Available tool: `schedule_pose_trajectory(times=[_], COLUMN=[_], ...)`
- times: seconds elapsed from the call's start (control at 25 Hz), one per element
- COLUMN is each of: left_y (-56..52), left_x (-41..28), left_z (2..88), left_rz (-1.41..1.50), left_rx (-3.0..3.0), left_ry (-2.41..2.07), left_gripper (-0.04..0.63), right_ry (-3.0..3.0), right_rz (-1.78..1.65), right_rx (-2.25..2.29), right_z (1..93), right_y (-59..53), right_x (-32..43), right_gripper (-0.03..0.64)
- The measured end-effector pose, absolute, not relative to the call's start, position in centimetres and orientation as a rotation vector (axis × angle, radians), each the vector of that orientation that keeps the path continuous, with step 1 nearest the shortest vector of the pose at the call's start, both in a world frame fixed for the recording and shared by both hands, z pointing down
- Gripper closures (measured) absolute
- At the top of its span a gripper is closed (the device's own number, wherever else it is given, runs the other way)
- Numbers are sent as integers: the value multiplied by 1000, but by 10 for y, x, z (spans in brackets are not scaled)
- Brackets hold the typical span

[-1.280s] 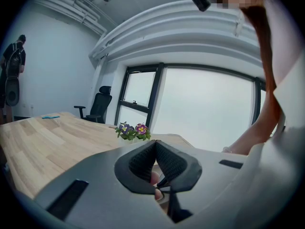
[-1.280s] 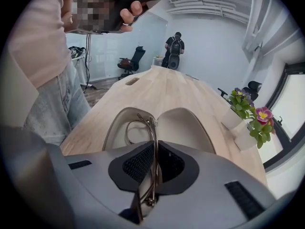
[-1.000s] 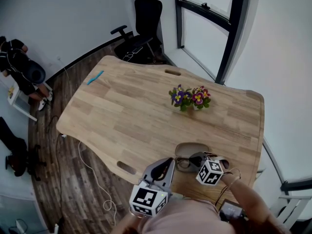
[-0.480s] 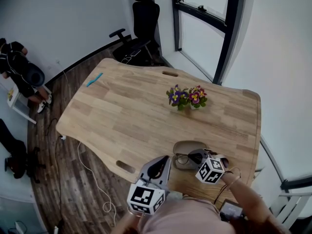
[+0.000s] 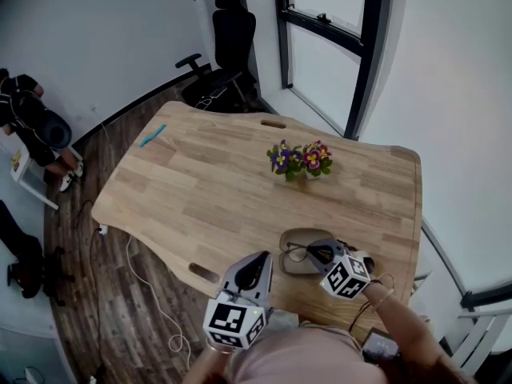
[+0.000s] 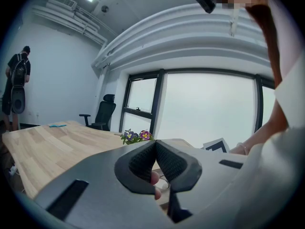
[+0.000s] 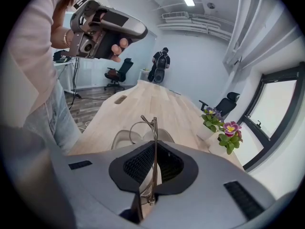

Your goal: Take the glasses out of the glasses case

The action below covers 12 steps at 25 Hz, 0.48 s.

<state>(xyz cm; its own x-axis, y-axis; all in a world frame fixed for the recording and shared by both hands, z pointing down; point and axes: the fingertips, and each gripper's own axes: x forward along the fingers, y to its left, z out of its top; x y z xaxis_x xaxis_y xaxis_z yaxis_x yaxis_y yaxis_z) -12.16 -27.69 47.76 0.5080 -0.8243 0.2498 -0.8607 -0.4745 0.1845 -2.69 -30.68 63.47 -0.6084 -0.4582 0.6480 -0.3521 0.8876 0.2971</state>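
An open grey glasses case point(image 5: 298, 264) point(image 7: 125, 137) lies near the table's front right edge. My right gripper point(image 5: 322, 254) point(image 7: 154, 162) is shut on one temple arm of the thin-framed glasses point(image 5: 297, 253) point(image 7: 144, 126). It holds them edge-on just above the case's open shell. My left gripper point(image 5: 256, 266) point(image 6: 156, 146) hovers left of the case, over the table's front edge, and its jaws are shut with nothing between them. In the left gripper view, a fingertip and part of a lens show below the shut pads.
A pot of purple and pink flowers point(image 5: 300, 160) point(image 7: 224, 128) stands mid-table behind the case. A blue item point(image 5: 154, 134) lies at the far left corner. An office chair point(image 5: 228, 38) and a window are beyond the table. A person point(image 5: 32, 110) stands at left.
Both grippers and the case sit slightly left and higher in the head view as the view shifts. The right gripper still holds the glasses over the case.
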Motion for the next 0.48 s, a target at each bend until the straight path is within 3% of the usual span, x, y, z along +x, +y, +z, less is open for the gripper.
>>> schedule_pose_trajectory(times=[0.48], left_y=[-261], left_x=[-122], left_z=[465], left_rz=[153], left_rx=[2476], left_ry=[-1437], left_gripper=[595], right_ry=[-2352], right_rz=[-166], right_rx=[746], right_z=[594], right_y=[-299], right_x=[-16], right_gripper=[604])
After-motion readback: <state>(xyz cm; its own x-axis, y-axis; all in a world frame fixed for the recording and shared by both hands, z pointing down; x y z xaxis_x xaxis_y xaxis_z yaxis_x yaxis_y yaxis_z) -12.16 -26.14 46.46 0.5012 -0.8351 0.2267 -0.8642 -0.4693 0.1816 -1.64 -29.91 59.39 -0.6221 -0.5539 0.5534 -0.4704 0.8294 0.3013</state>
